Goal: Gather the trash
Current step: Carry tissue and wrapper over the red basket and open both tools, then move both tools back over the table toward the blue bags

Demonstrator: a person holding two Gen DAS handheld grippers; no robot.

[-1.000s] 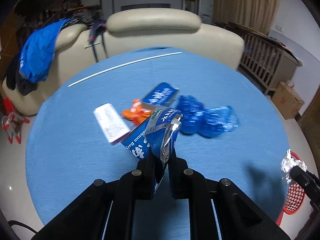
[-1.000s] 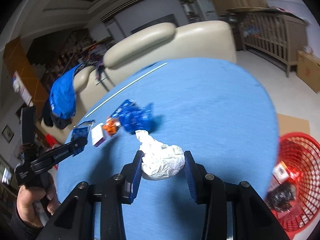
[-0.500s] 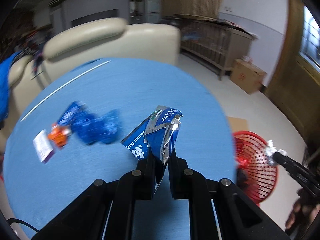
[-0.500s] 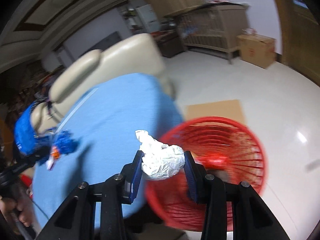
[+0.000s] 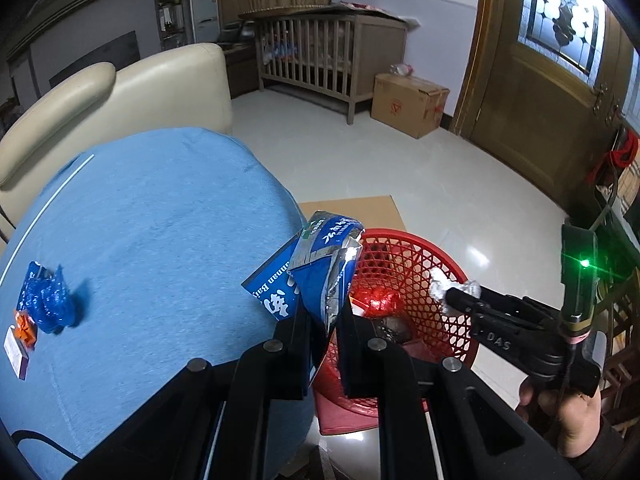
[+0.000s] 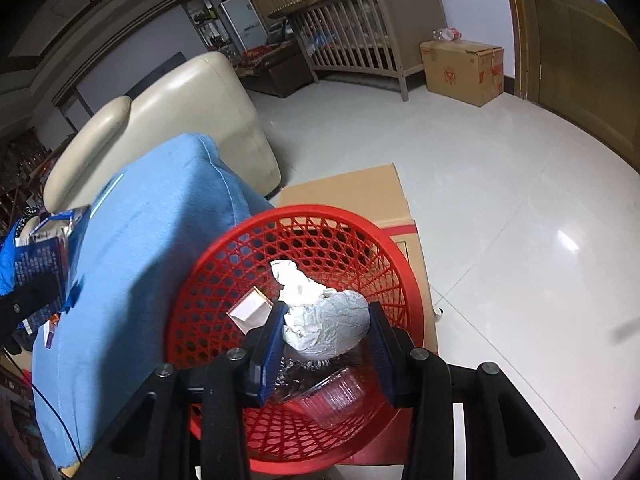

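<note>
My left gripper (image 5: 324,320) is shut on a blue and silver foil wrapper (image 5: 320,268), held at the table's right edge beside the red mesh basket (image 5: 404,248). My right gripper (image 6: 326,320) is shut on a crumpled white paper wad (image 6: 324,316) directly above the red basket (image 6: 224,248). It also shows in the left wrist view (image 5: 456,292) over the basket. The basket holds a small box (image 6: 250,308), clear plastic and a red wrapper (image 5: 380,300). A blue crumpled wrapper (image 5: 48,300), an orange wrapper (image 5: 24,326) and a white card (image 5: 14,354) lie on the blue table (image 5: 140,240).
The basket stands on flat cardboard (image 6: 344,188) on the white tiled floor. A cream sofa (image 6: 168,112) stands behind the table. A wooden crib (image 5: 316,48), a cardboard box (image 5: 408,104) and a wooden door (image 5: 552,92) are farther off.
Both grippers have swung right from over the table to the red basket, each still holding its trash. The right gripper has moved from the basket's edge to directly above it.
</note>
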